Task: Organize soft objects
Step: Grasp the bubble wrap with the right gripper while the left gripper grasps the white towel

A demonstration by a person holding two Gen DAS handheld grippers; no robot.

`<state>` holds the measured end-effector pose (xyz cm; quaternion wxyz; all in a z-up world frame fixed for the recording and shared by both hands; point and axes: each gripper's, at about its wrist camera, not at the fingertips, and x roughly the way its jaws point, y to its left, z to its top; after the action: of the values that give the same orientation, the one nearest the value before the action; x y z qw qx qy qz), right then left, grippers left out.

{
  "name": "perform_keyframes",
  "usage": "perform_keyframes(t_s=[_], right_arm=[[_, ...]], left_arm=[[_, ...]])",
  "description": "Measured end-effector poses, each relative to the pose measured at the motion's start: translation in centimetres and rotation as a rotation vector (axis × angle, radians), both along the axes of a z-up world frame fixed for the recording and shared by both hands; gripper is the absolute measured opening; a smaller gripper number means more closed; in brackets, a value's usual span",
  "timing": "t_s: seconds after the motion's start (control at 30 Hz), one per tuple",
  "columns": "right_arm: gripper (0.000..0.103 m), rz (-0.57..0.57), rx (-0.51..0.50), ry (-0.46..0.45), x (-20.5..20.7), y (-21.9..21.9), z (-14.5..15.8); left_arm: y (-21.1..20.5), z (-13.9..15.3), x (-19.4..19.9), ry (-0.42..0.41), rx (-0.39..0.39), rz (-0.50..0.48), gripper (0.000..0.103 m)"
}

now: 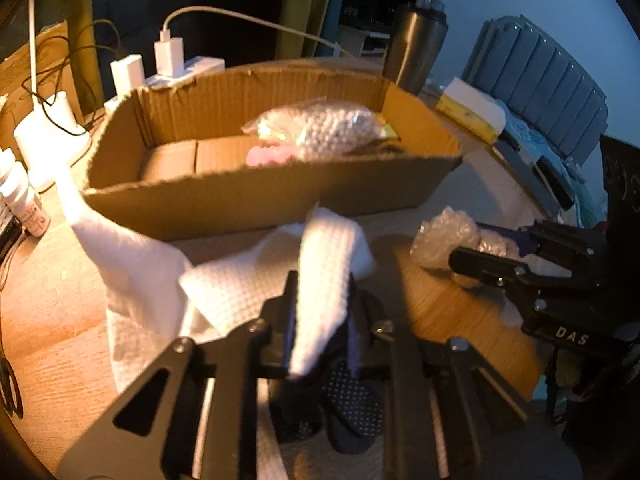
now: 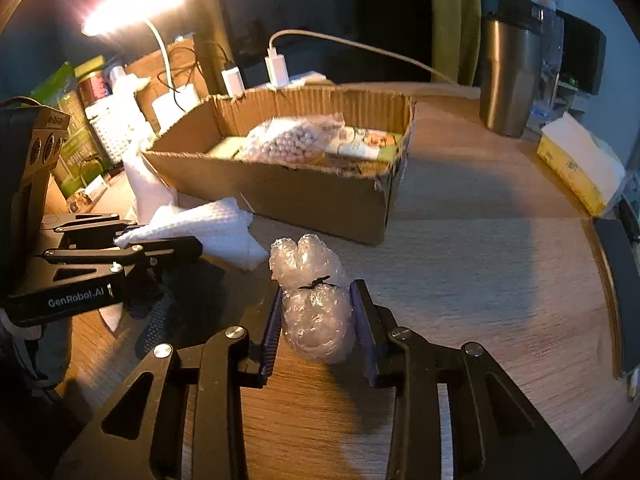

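Note:
My left gripper [image 1: 322,284] is shut on a white waffle-textured cloth [image 1: 324,268] in front of the cardboard box [image 1: 256,204]; the cloth's rest drapes to the left on the table. The cloth [image 2: 208,228] and the left gripper [image 2: 188,246] also show in the right wrist view. My right gripper [image 2: 316,292] is shut on a clear bubble-wrap bundle [image 2: 316,316] tied with a black twist, resting on the table. The same bundle [image 1: 444,240] shows in the left wrist view. The box [image 2: 320,200] holds a bag of white beads [image 2: 288,144] and other packets.
Behind the box stand a power strip with chargers [image 1: 168,60], a lit desk lamp [image 2: 132,4] and a steel tumbler [image 2: 508,80]. A yellow tissue pack [image 2: 576,164] lies at the right. Small bottles [image 1: 24,200] stand at the left table edge.

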<state>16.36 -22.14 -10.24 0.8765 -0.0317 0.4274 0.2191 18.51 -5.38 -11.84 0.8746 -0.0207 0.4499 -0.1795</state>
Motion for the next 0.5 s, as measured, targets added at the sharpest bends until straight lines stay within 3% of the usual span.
perform_keyframes(t_s=[0.5], right_arm=[[0.035,0.029,0.015,-0.097,-0.5,0.9,4.1]], left_arm=[[1.7,6.0,-1.5,-0.153,-0.080,0.012,0.018]])
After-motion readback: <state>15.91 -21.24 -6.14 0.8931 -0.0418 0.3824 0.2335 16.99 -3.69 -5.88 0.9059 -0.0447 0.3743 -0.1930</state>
